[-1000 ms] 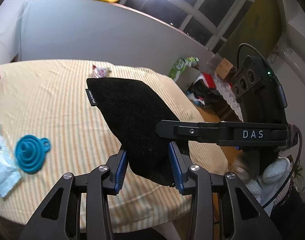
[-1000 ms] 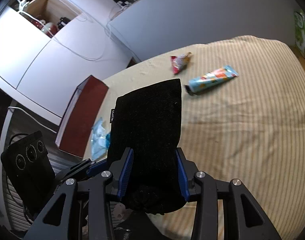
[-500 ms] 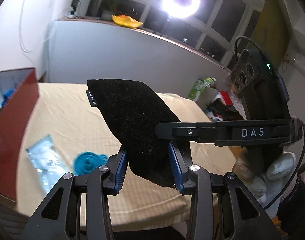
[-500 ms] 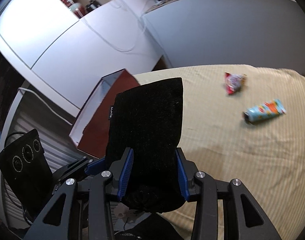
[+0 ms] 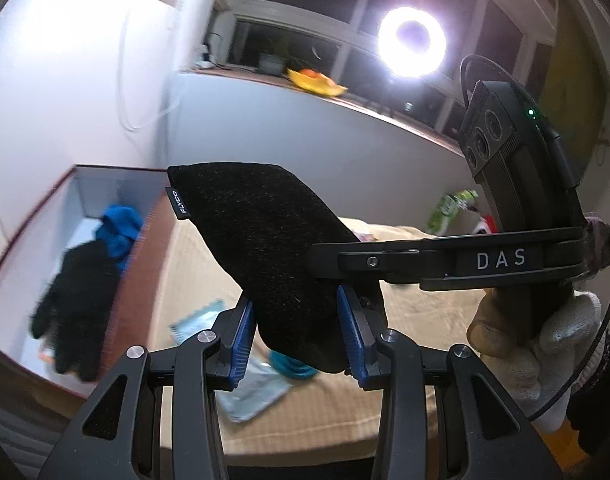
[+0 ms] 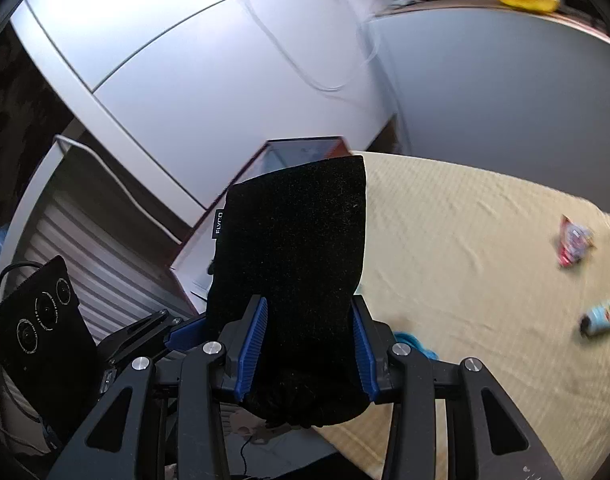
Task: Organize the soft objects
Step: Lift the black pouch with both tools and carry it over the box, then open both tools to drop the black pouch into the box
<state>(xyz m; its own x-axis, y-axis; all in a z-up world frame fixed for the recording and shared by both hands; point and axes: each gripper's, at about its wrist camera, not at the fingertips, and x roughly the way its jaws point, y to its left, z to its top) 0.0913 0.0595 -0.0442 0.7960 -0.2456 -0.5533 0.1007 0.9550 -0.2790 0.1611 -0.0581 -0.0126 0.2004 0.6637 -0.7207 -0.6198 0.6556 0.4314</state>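
A black fabric pouch (image 5: pixel 273 256) is held in the air between two handheld grippers, both clamped on it at a partly closed width. The left gripper (image 5: pixel 301 332) pinches its lower end; the right gripper (image 6: pixel 309 344) pinches the same end from the other side.

Compared with a second ago, both views have swung away from the middle of the striped tablecloth (image 6: pixel 465 264). A dark red box (image 5: pixel 145 264) with a pale inside now fills the left view from 8 to 10 o'clock, where only the teal funnel (image 5: pixel 293 368) and a clear packet (image 5: pixel 253 392) lay before.

Only the left view looks into the box: a black glove (image 5: pixel 73 304) and something blue, perhaps a cloth, lie inside. It also shows a gloved hand (image 5: pixel 545 344) at 4 o'clock. Only the right view shows a red snack packet (image 6: pixel 573 240) and a blue tube (image 6: pixel 605 316) at 3 o'clock.
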